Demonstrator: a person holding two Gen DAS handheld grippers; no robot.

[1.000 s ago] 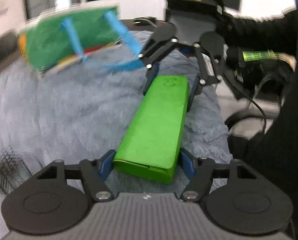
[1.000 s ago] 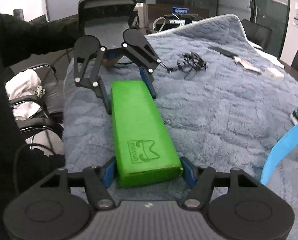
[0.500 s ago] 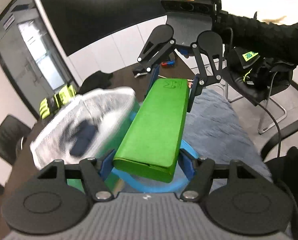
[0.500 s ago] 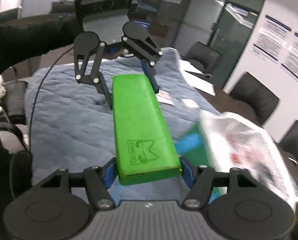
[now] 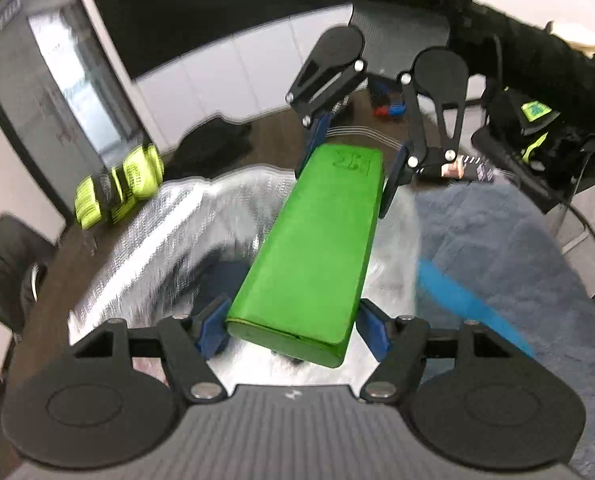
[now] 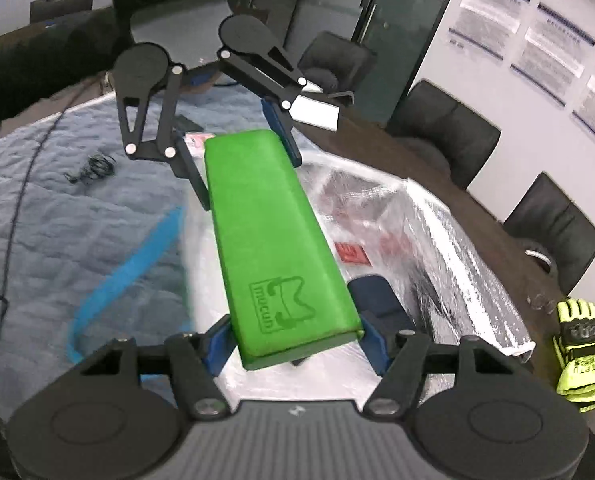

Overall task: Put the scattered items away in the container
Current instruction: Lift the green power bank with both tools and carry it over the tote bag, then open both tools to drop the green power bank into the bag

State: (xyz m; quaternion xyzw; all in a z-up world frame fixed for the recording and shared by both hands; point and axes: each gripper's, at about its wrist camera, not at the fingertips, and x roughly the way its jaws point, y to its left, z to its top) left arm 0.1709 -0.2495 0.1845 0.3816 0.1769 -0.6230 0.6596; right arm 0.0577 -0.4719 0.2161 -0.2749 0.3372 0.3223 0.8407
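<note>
The blue quilted blanket point(image 6: 57, 216) covers the table, and on it stands the silver foil-lined bag point(image 6: 449, 240), mouth gaping, blue handle point(image 6: 137, 256) flopped aside, so things can drop straight in. Over that opening hangs the green case point(image 5: 313, 248), carried lengthwise like a stretcher: the left gripper point(image 5: 293, 330) clamps one short end, the right gripper point(image 6: 293, 340) the other, each squeezing its sides. It is a long, rounded, matte bright-green box (an embossed logo near one end). A dark blue item point(image 6: 377, 296) already lies inside.
</note>
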